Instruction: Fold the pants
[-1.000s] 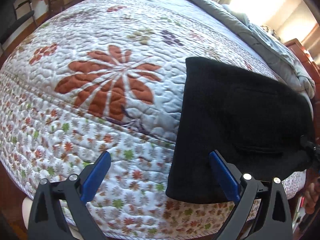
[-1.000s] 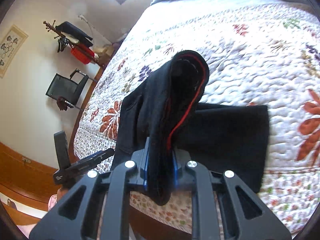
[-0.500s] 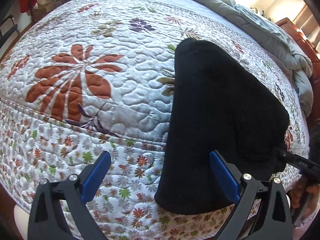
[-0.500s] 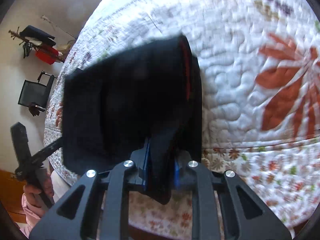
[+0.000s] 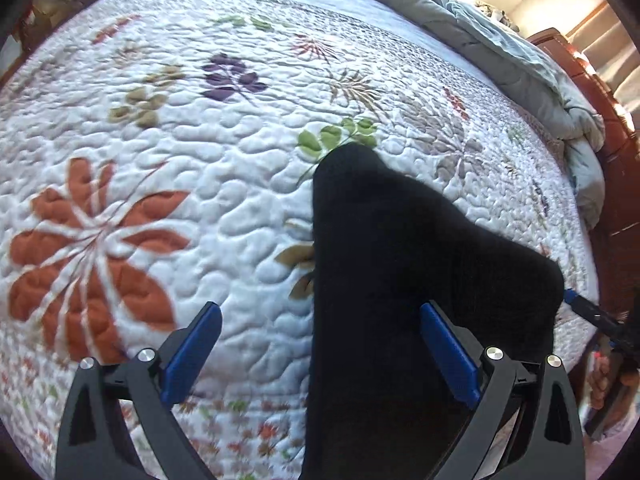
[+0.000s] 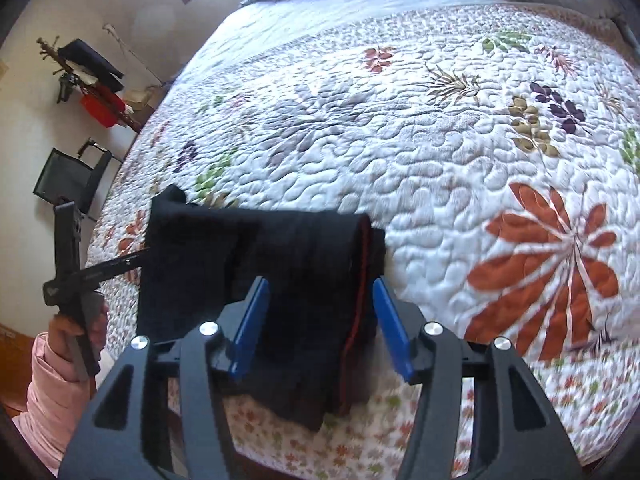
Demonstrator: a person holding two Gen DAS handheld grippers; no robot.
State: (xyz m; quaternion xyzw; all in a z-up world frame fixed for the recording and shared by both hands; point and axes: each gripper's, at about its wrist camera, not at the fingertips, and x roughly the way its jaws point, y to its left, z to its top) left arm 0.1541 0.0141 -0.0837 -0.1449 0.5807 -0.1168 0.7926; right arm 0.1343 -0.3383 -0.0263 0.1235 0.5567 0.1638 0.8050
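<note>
The black pants (image 5: 400,260) lie in a folded bundle on the floral quilt (image 5: 180,168) near the bed's front edge. A red-trimmed waistband shows on their right side (image 6: 362,264). My left gripper (image 5: 320,320) is wide open; the pants' left edge lies between its fingers, untouched by the pads. My right gripper (image 6: 320,284) has its jaws opening, with the bundle's thick end between the blue pads (image 6: 252,320) and a gap on each side. The left gripper (image 6: 80,272) also shows at the left of the right wrist view, its tip at the pants' far edge.
A grey duvet (image 5: 520,64) is bunched along the far side of the bed beside a wooden headboard (image 5: 612,152). A black chair (image 6: 68,180) and a coat rack (image 6: 92,76) stand by the wall. A hand in a pink sleeve (image 6: 52,392) holds the left gripper.
The right gripper carried the gripped bundle down onto the quilt and its jaws parted from it. The left gripper stayed open and moved forward over the bed, closer to the pants.
</note>
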